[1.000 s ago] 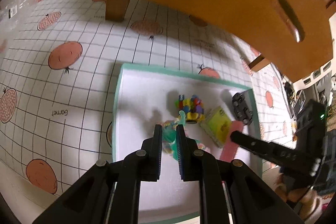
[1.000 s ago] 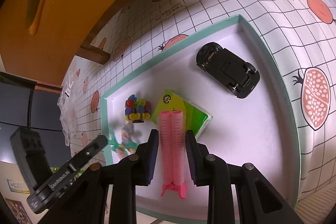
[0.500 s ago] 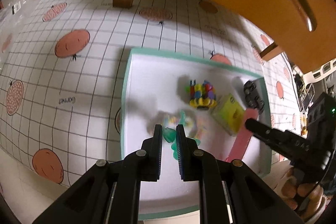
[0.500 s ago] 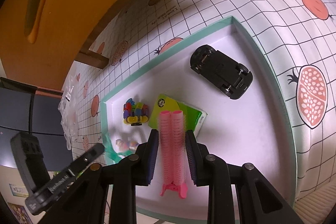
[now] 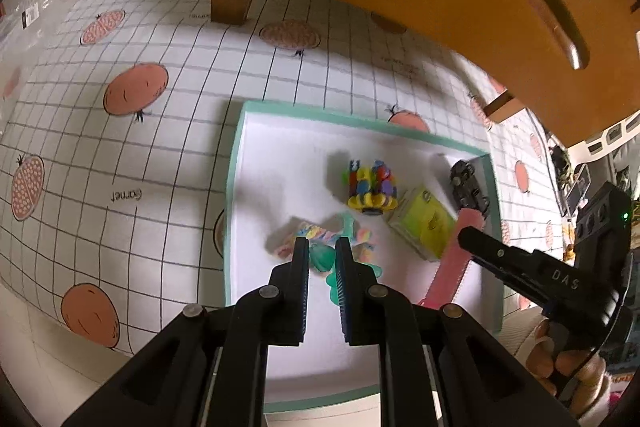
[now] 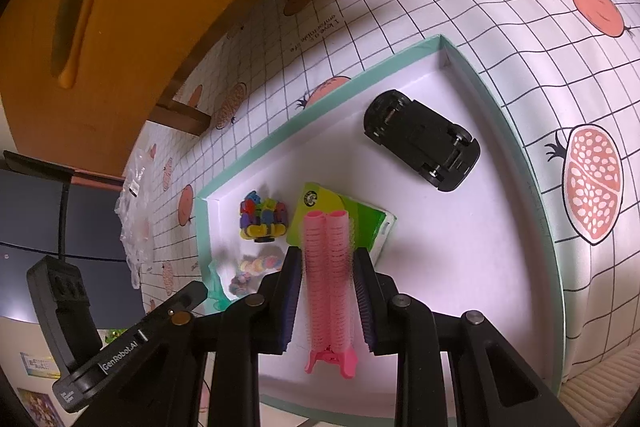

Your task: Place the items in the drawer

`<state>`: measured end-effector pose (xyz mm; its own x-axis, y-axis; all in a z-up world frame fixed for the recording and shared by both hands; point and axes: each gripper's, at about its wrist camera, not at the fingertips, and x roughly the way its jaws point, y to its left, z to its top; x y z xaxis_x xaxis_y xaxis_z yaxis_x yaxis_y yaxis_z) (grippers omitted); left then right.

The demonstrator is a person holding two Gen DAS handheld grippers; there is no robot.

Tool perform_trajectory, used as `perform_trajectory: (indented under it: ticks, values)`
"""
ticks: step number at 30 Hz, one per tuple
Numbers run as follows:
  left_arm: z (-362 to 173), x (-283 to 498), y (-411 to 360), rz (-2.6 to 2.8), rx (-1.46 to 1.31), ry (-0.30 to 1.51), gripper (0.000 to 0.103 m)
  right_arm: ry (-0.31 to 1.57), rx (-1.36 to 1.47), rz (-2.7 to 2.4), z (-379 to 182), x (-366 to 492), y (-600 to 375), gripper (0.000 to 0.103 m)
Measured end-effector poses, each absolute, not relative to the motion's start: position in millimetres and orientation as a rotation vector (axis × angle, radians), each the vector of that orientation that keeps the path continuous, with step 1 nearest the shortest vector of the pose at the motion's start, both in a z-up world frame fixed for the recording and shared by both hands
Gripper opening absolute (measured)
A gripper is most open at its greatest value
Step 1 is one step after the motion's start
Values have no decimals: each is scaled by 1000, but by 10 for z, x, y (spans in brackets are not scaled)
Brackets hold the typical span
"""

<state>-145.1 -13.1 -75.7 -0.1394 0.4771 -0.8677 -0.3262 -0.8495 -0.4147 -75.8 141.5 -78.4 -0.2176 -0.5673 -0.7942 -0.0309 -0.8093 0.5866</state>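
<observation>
our right gripper (image 6: 327,281) clamps the pink hair roller (image 6: 328,279) above the drawer (image 6: 556,267); ahead lie a green packet (image 6: 372,223) and black toy car (image 6: 422,141). our left gripper (image 5: 322,263) pinches a teal toy (image 5: 322,255), colourful blocks (image 5: 371,187) just beyond.

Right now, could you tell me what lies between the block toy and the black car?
The green packet, shown in the right wrist view, lies between the block toy and black car.

"Garnet" on the gridded cloth (image 5: 126,193), "DAS" on right claw (image 5: 562,277), "GenRobot.AI" on left claw (image 6: 122,351) — others illegible
</observation>
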Motion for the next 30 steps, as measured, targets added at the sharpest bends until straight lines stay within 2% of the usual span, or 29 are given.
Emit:
perform_trajectory:
  ticks: [10,30]
  values:
    - [-233,-1480,-146,2053,-1463,-243,13,-680,1587,-2143,-374,-713,1420,28]
    - [1497,-1669,-189,2097,-922,-341,13,-606,1190,-2250,1376,-705,1297,28]
